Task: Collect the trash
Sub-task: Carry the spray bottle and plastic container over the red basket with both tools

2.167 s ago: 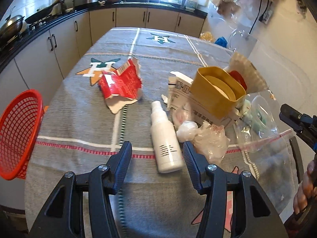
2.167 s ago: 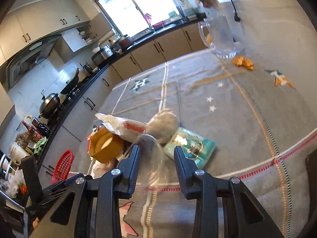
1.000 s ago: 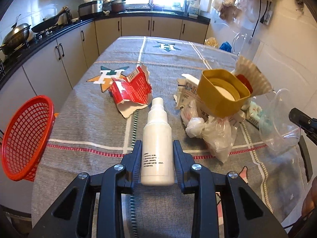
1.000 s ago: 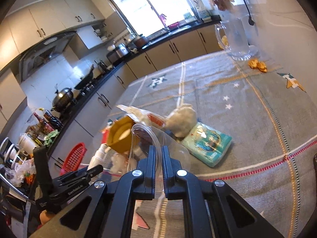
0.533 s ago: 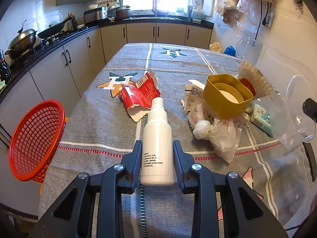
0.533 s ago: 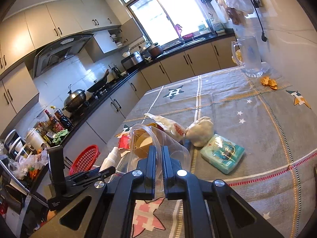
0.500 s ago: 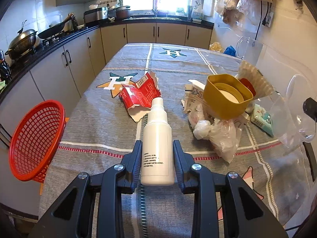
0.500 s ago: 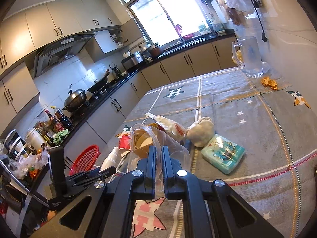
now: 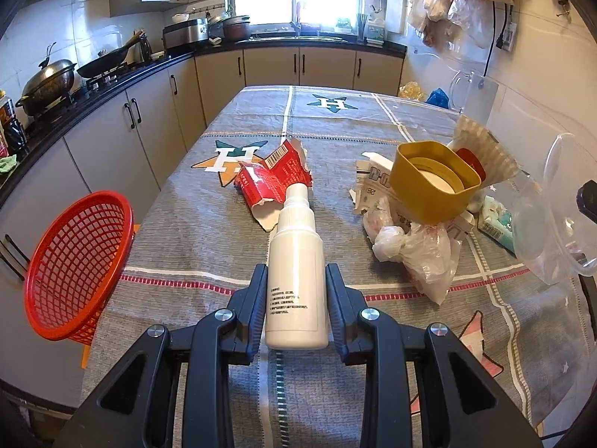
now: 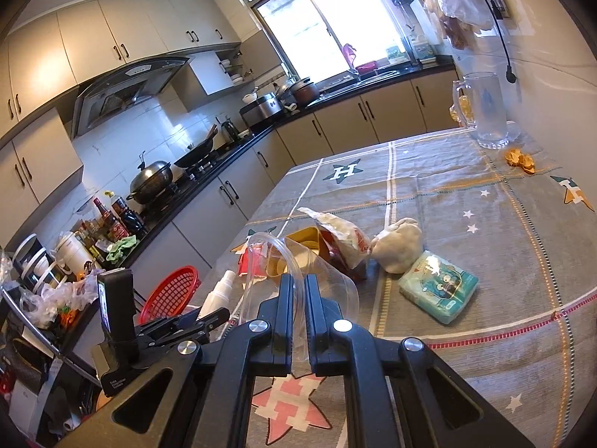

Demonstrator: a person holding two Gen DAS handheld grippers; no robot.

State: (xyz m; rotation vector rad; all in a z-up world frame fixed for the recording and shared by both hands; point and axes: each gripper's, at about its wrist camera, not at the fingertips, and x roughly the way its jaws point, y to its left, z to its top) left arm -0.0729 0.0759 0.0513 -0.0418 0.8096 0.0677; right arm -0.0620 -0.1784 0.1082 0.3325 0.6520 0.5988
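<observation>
Table [image 9: 209, 224] under grey star-print cloth; red mesh basket [image 9: 74, 265] hangs off its left edge, tilted, mouth toward the table.

Trash heap near the right edge: yellow tub [image 9: 434, 183] on torn paper and a crumpled plastic bag [image 9: 421, 254]; red torn carton [image 9: 272, 181] lies apart toward the middle; teal tissue pack [image 10: 438, 293] beside a beige wad [image 10: 399, 246].

Left gripper [image 9: 296, 298] — jaws pressed on the white spray bottle [image 9: 296, 261], held clear above the near edge, nozzle pointing away. Right gripper [image 10: 296, 298] — jaws nearly together, pinching the wall of a clear plastic cup [image 10: 298, 272], also lifted.

Risks (judgement): bottle is smooth and gripped near its base, so it may pivot or slip on the swing to the basket; the tilted basket may let it roll out. Thin cup wall could buckle and slide free.

Unclear: basket's support is hidden; heap's lower items are covered; cup outline is hard to trace.
</observation>
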